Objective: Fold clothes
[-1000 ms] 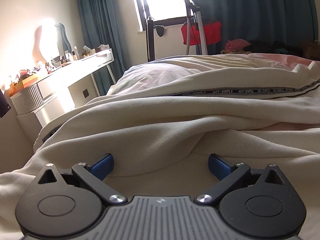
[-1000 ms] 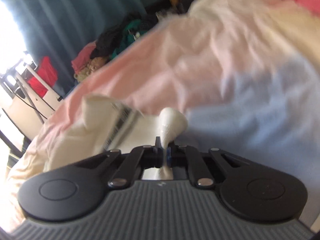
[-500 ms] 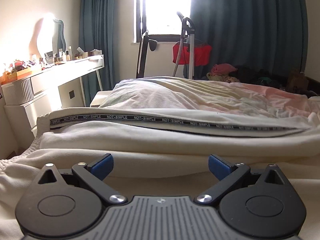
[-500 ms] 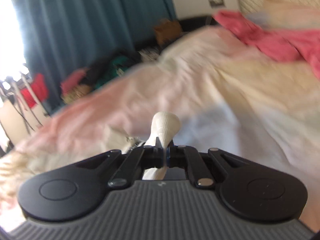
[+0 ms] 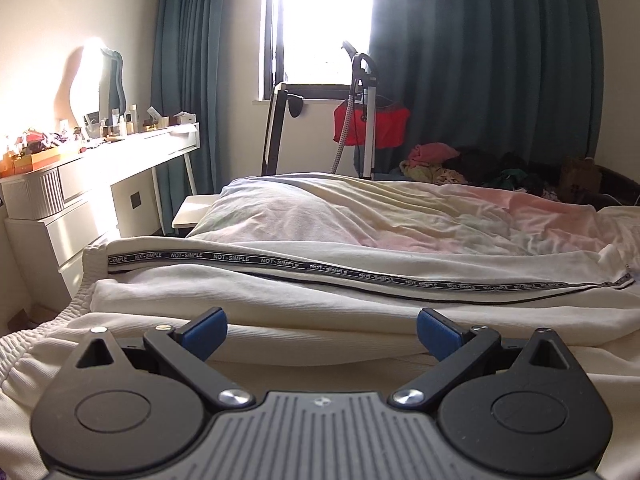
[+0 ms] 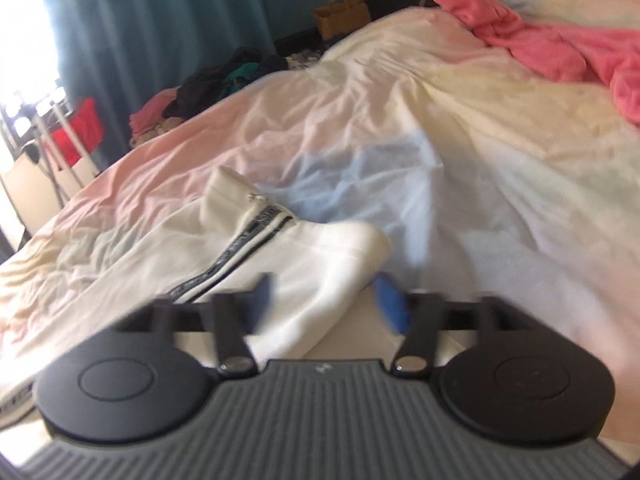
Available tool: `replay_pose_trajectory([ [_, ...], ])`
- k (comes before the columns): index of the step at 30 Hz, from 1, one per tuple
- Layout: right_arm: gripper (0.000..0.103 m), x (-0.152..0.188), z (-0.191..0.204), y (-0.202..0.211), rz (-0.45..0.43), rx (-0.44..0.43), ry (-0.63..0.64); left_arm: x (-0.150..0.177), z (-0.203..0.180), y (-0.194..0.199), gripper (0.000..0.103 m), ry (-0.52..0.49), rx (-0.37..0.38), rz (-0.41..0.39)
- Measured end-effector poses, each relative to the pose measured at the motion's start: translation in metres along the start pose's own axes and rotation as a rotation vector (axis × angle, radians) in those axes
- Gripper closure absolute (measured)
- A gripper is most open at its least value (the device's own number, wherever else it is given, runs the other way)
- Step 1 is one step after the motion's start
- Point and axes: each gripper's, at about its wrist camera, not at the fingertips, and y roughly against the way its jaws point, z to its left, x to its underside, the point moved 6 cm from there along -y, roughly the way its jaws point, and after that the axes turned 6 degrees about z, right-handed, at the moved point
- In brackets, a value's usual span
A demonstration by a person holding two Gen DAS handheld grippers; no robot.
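Cream trousers (image 5: 320, 304) with a black lettered side stripe (image 5: 360, 276) lie folded lengthwise across the bed. My left gripper (image 5: 320, 332) hovers open just above them, blue pads apart, nothing between them. In the right wrist view the trouser leg end (image 6: 320, 264) with its striped zip hem lies on the duvet. My right gripper (image 6: 326, 300) is opening over it; the cloth still lies between the blurred blue pads (image 6: 390, 300), which do not press on it.
A pastel duvet (image 6: 440, 128) covers the bed. A pink garment (image 6: 560, 48) lies at its head. A white dressing table (image 5: 92, 184) stands on the left; a garment steamer with a red top (image 5: 372, 124) and a pile of clothes (image 5: 460, 164) are by the window.
My right gripper was shut on a pinch of cream cloth, carried it across the bed and has now opened, dropping the leg end. My left gripper rose and drew back, staying open.
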Motion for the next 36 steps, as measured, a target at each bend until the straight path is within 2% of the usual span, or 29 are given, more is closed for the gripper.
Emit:
replay_pose_trajectory([
  [1, 0.017, 0.002, 0.004, 0.013, -0.009, -0.012, 0.021, 0.000, -0.002, 0.006, 0.001, 0.001, 0.010, -0.005],
  [10, 0.017, 0.043, 0.076, 0.150, -0.008, -0.185, 0.218, 0.001, -0.027, 0.073, 0.001, -0.028, 0.069, -0.068],
  [14, 0.017, 0.077, 0.114, 0.204, -0.019, -0.276, 0.323, 0.016, -0.034, 0.108, 0.001, -0.030, 0.097, -0.112],
  [18, 0.017, 0.113, 0.145, 0.242, -0.066, -0.323, 0.433, 0.031, -0.039, 0.132, 0.001, -0.051, 0.084, -0.116],
  [21, 0.017, 0.131, 0.158, 0.257, -0.079, -0.371, 0.449, 0.038, -0.039, 0.145, 0.001, -0.056, 0.072, -0.123],
  [25, 0.017, 0.149, 0.167, 0.266, -0.106, -0.392, 0.523, 0.045, -0.037, 0.153, 0.001, -0.045, 0.058, -0.118],
  [29, 0.017, 0.150, 0.154, 0.257, -0.078, -0.388, 0.469, 0.050, -0.031, 0.145, 0.001, -0.033, 0.040, -0.078],
  [32, 0.017, 0.144, 0.141, 0.249, -0.070, -0.368, 0.405, 0.053, -0.019, 0.130, 0.001, 0.015, 0.038, -0.010],
  [34, 0.017, 0.140, 0.133, 0.242, -0.068, -0.346, 0.367, 0.055, -0.005, 0.119, 0.001, 0.078, 0.040, 0.041],
  [36, 0.017, 0.136, 0.125, 0.235, -0.056, -0.317, 0.330, 0.057, 0.022, 0.109, 0.001, 0.176, 0.012, 0.096],
])
